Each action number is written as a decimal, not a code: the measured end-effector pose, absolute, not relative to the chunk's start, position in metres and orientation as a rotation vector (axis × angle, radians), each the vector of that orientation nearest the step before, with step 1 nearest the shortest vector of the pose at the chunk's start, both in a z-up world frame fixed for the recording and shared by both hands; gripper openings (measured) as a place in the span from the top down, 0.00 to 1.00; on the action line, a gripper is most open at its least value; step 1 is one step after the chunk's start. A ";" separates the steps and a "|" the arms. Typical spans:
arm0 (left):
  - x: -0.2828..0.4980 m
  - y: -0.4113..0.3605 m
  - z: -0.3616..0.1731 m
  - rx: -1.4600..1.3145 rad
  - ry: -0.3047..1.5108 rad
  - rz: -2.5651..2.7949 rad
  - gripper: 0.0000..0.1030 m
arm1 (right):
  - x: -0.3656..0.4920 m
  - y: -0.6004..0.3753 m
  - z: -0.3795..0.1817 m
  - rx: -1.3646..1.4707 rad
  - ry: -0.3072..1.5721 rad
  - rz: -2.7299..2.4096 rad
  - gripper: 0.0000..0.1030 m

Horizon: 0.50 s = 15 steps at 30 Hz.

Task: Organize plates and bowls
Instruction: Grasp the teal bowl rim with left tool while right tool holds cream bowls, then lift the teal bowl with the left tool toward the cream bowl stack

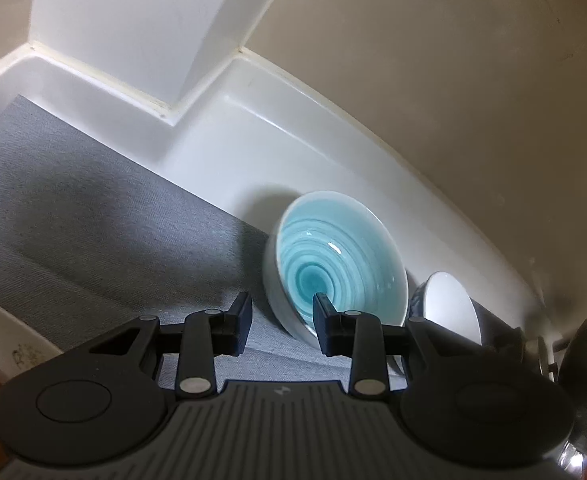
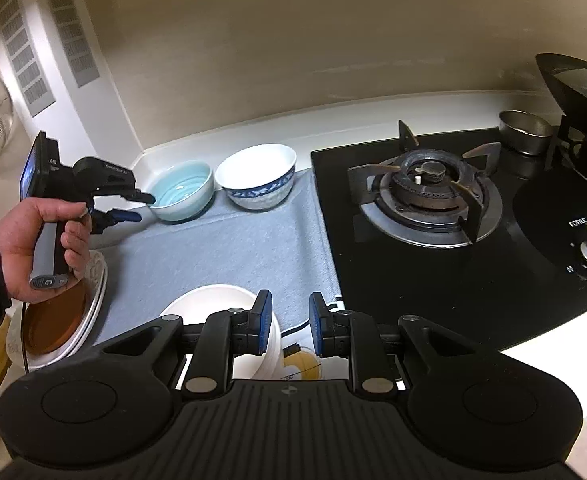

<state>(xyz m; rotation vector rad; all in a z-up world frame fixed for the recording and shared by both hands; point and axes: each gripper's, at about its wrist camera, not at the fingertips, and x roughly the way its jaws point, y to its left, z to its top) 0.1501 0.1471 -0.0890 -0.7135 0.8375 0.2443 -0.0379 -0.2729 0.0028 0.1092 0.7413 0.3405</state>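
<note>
The left gripper (image 1: pixel 282 322) stood part-open with nothing between its pads, and in the right wrist view its upper finger reached the near rim of the turquoise bowl (image 2: pixel 182 191) while the lower one hung outside the wall; whether either touched the glaze could not be told. From that gripper the bowl lay straight ahead and slightly to its right, so the rim sat roughly in line with the gap, a rim pinch being the likely next step. The left hand (image 2: pixel 33 240) was by far the nearer one. The right gripper (image 2: pixel 290 322) hovered well back over the near edge of the counter, its jaws narrowly parted and empty, above a white bowl (image 2: pixel 213 300) and something yellow beneath. Just beside the turquoise bowl, to its right, stood the blue-patterned bowl (image 2: pixel 259 178), close enough to be knocked if the lift swung that way. Both rested on the grey mat (image 2: pixel 221 252), near the raised white back edge of the counter (image 1: pixel 229 128). A stack of plates (image 2: pixel 89 312) lay below the left hand, and the gas hob (image 2: pixel 433 196) bounded the mat on the right. Open mat lay between the bowls and the near items, giving clear room to draw the bowl back.
</note>
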 end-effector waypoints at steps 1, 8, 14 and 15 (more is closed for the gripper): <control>0.153 0.146 -0.090 -0.700 0.847 0.240 0.65 | -0.038 -0.273 0.004 0.114 0.735 0.342 0.78; 0.163 0.142 -0.093 -0.685 0.881 0.223 0.76 | -0.036 -0.268 0.002 0.114 0.736 0.350 0.78; 0.156 0.143 -0.089 -0.683 0.950 0.180 0.78 | -0.031 -0.255 0.003 0.102 0.729 0.390 0.78; 0.152 0.143 -0.088 -0.681 0.962 0.175 0.78 | -0.031 -0.253 0.003 0.101 0.728 0.396 0.78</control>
